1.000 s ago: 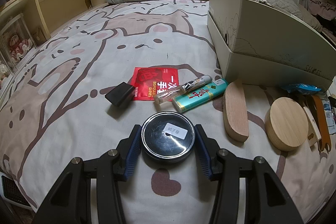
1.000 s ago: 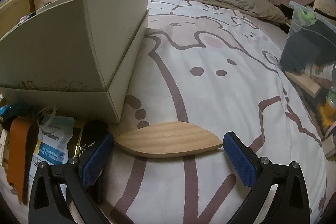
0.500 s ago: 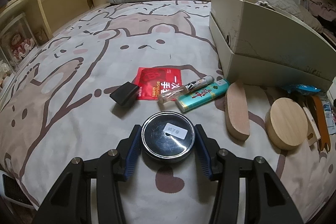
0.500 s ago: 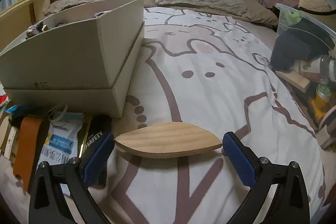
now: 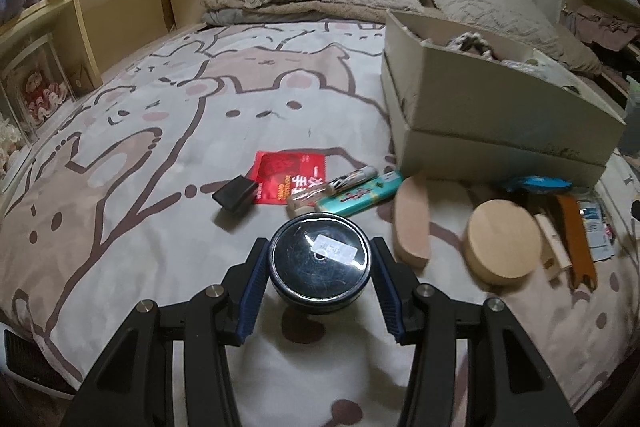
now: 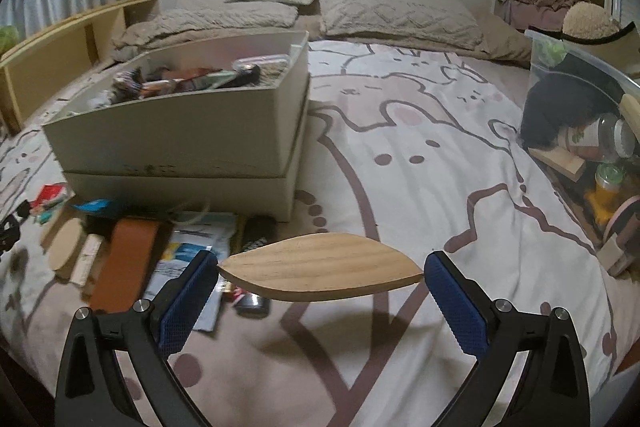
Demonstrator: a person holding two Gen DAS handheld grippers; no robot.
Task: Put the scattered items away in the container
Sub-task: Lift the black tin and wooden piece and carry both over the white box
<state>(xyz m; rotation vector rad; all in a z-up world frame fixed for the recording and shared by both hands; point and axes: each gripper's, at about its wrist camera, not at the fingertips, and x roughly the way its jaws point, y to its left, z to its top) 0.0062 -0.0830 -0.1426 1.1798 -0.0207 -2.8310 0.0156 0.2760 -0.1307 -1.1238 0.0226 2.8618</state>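
Bedroom clutter sets the scene: a bed [image 5: 168, 131] under a cartoon-animal cover carries everything, with pillows at the headboard and a wooden shelf along one side. On it stands the container [image 6: 192, 139], a pale cardboard box seated in its own lid, open on top and already holding a jumble of small things. Each pair of tongs has a piece in its grip and clear of the cover, so the step in hand looks like the carry to the box. The left tongs [image 5: 320, 267] are drawn in narrow, pads pressed on either side of a round dark tin [image 5: 319, 263] with a white label on its lid. The right tongs [image 6: 320, 287] stand wider, clamping a leaf-shaped wooden board [image 6: 320, 271] by its two pointed ends, its shadow falling on the cover beneath. Scattered ahead of the box and not yet tidied lie a red packet [image 5: 280, 179], a small black block [image 5: 234, 191], a green tube [image 5: 358, 195], a second wooden leaf piece [image 5: 412, 223], a round wooden lid [image 5: 502, 247] and an orange strip [image 5: 576, 231]. Next, I judge, each load must be raised above the box wall and brought over the open top before the pads let go; the long board needs the most clearance and should go in lengthwise.
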